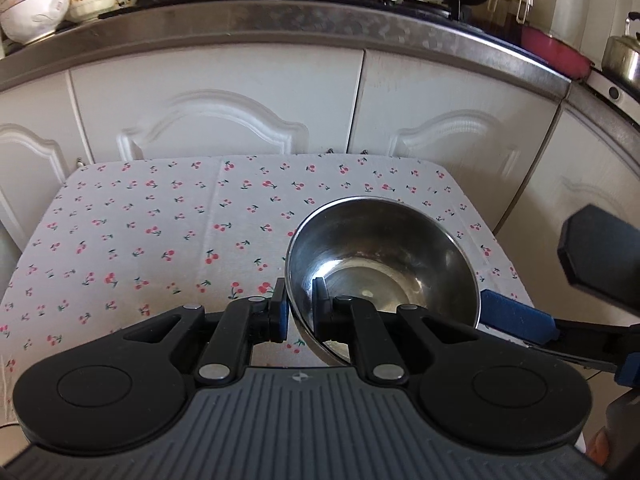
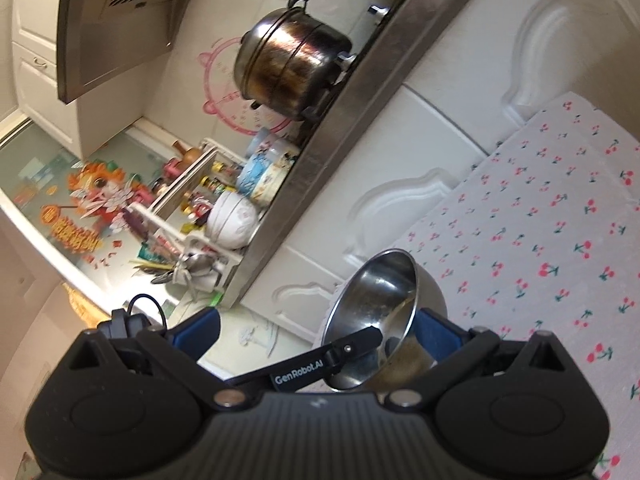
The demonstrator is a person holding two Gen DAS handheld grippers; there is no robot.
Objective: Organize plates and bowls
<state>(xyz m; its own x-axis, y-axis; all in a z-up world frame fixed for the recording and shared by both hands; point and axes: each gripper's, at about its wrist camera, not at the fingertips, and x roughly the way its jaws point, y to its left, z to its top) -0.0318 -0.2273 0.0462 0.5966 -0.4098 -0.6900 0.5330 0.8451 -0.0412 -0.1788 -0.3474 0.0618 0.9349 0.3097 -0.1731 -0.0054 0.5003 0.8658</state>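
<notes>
A steel bowl (image 1: 384,264) is tilted above the cherry-print cloth on a small table (image 1: 160,240). My left gripper (image 1: 300,304) is shut on the bowl's near rim, one finger outside, one inside. My right gripper (image 2: 316,328) is wide open; its blue fingers (image 2: 436,332) straddle the same bowl (image 2: 376,312), and one blue finger shows beside the bowl in the left wrist view (image 1: 516,316). The left gripper's black finger (image 2: 352,348) crosses the rim there. White bowls (image 1: 36,0) are stacked on the counter at far left.
White cabinet doors (image 1: 224,116) stand behind the table under a steel counter edge (image 1: 320,20). On the counter are a stove, a large steel pot (image 2: 292,64), a kettle (image 1: 624,56), a red basin (image 1: 556,52) and a rack of jars (image 2: 200,188).
</notes>
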